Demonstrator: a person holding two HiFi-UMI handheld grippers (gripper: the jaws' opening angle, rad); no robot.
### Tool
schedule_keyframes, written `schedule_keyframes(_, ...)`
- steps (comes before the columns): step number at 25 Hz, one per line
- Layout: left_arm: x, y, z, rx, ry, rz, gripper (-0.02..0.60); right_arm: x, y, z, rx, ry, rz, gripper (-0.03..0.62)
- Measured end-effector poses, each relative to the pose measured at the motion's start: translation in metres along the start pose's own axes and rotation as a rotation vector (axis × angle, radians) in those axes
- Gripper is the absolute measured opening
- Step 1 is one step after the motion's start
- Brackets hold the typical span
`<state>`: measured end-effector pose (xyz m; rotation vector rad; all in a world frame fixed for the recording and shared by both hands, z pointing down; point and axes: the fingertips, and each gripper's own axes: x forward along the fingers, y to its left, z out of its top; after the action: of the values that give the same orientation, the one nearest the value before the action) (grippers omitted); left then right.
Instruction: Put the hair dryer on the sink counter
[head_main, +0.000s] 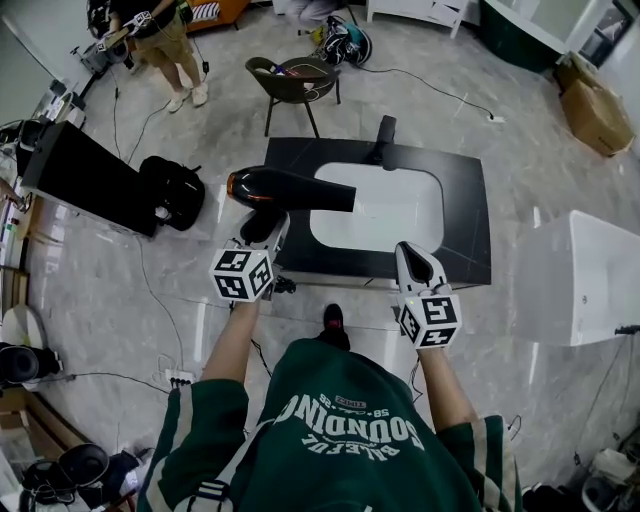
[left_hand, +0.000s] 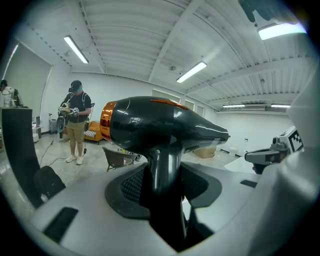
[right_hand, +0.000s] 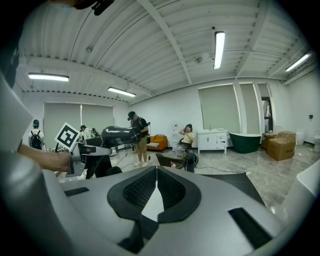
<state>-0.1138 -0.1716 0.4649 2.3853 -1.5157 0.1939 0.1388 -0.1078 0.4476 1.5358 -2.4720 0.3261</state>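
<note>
We have the hair dryer (head_main: 290, 190) clamped by its handle in our left gripper (head_main: 263, 229), up above the sink table's (head_main: 466, 225) left edge, our right gripper (head_main: 411, 254) closed on nothing, so setting it down remains.

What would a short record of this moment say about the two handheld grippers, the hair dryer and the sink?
left gripper: shut on the handle of the glossy black hair dryer with an orange rear band
right gripper: jaws together, nothing between them
dryer position: held in the air above the counter's left edge, nozzle towards the basin
below: black sink counter with a white rectangular basin
task state: dryer not yet set down
</note>
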Motion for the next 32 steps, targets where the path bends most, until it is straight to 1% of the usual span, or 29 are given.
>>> schedule_keyframes(6,0.030,0.026,0.004,0.001,0.012,0.005,0.183,0.037,-0.006,0.007,-0.002,0.006,0.003,0.044)
schedule_keyframes(12,0.054,0.046,0.009,0.000,0.022,-0.002,0.183,0.062,-0.008,0.013,0.001,0.014,-0.003,0.044)
schedule_keyframes(22,0.079,0.059,0.009,-0.011,0.029,-0.002,0.183,0.086,-0.016,0.014,0.004,0.017,-0.004,0.044)
schedule_keyframes(32,0.110,0.071,0.005,-0.019,0.054,0.001,0.183,0.114,-0.029,0.018,0.002,0.023,0.009,0.044)
